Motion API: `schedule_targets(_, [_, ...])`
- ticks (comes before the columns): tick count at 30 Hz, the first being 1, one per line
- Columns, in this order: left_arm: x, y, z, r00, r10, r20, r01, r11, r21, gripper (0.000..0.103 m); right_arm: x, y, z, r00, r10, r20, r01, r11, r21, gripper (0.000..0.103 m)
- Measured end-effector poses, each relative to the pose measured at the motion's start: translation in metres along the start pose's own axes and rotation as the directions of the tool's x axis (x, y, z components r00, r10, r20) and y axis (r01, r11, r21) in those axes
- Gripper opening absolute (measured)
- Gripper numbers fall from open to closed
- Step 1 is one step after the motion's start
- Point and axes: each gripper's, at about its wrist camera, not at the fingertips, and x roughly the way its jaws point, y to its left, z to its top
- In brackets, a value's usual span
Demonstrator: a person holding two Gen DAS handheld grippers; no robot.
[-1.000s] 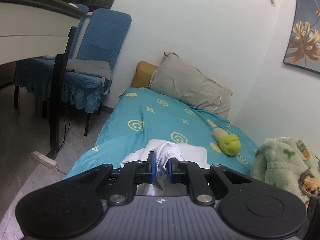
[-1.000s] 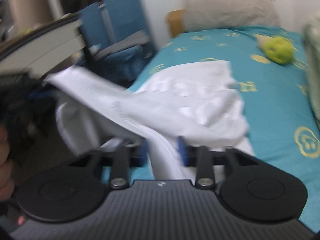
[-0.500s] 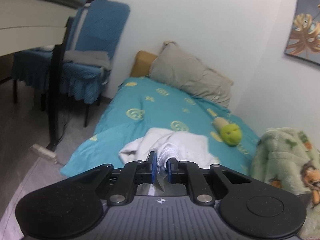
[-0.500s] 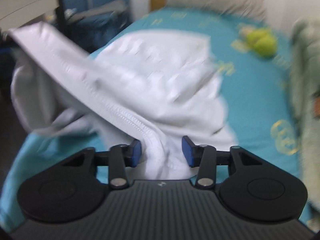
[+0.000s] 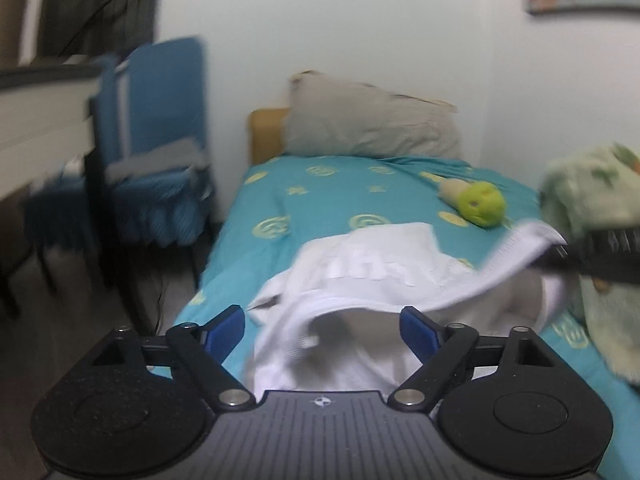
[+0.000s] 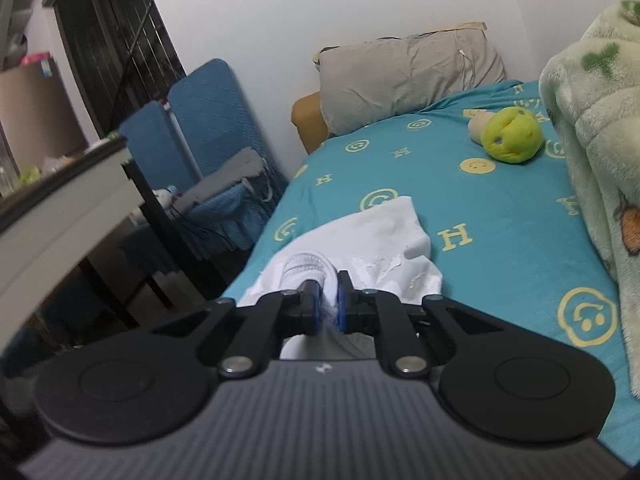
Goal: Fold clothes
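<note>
A white garment lies bunched at the near end of the bed's teal sheet. My left gripper hovers just over its near edge with jaws opening wide. Cloth sits between the blue pads, which do not touch it. In the right wrist view the right gripper has its jaws closing tight on a ribbed fold of the garment. From the left wrist view, that gripper holds a hem lifted at the right, blurred.
A grey pillow leans at the head of the bed. A green plush toy lies on the sheet, and a pale green fleece blanket is piled along the right side. Blue-covered chairs and a desk stand left of the bed.
The left gripper let go of the white cloth and opened wide while dropping toward the bed. The right gripper narrowed onto a smaller fold, and the garment now lies flatter on the sheet.
</note>
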Motion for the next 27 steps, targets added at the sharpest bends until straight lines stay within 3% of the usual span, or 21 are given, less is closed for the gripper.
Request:
schedule_targets(3, [0.013, -0.018, -0.004, 1.0, 0.013, 0.007, -0.013, 0.999, 0.03, 0.087, -0.004, 0.003, 0.003, 1.0, 0.022, 0.017, -0.022, 1.0, 0.004, 0.011])
schedule_targets(7, [0.035, -0.022, -0.009, 0.994, 0.107, -0.032, -0.107, 0.994, -0.013, 0.087, -0.013, 0.005, 0.002, 0.997, 0.032, 0.074, -0.032, 0.999, 0.0, 0.011])
schedule_targets(10, [0.043, 0.0, -0.011, 0.975, 0.197, -0.098, -0.21, 0.966, -0.151, 0.087, -0.019, 0.007, 0.002, 0.991, 0.018, 0.134, -0.016, 1.0, -0.015, 0.011])
schedule_targets(13, [0.034, 0.033, -0.01, 0.971, 0.201, -0.126, -0.233, 0.915, -0.329, 0.089, -0.022, 0.004, 0.003, 0.984, -0.008, 0.18, 0.008, 1.0, 0.001, 0.011])
schedule_targets(16, [0.013, 0.056, -0.004, 0.98, 0.16, -0.117, -0.195, 0.878, -0.437, 0.092, -0.019, 0.004, 0.001, 0.981, -0.066, 0.183, 0.069, 0.998, -0.012, 0.011])
schedule_targets(20, [-0.026, 0.076, 0.004, 0.999, 0.026, -0.041, -0.044, 0.852, -0.522, 0.091, -0.004, 0.009, -0.004, 0.974, -0.191, 0.119, 0.204, 0.972, -0.114, 0.013])
schedule_targets(23, [-0.042, 0.086, 0.008, 1.0, 0.025, 0.004, -0.019, 0.838, -0.545, 0.091, 0.01, 0.005, -0.011, 0.974, -0.226, 0.016, 0.227, 0.966, -0.123, 0.013])
schedule_targets(25, [-0.041, 0.092, 0.005, 1.0, -0.016, 0.007, 0.017, 0.812, -0.583, 0.091, 0.014, 0.003, -0.016, 0.969, -0.246, -0.029, 0.241, 0.964, -0.116, 0.013])
schedule_targets(27, [-0.038, 0.099, 0.002, 0.997, -0.075, 0.007, 0.063, 0.776, -0.627, 0.091, 0.008, 0.004, -0.018, 0.969, -0.246, 0.007, 0.245, 0.964, -0.103, 0.012])
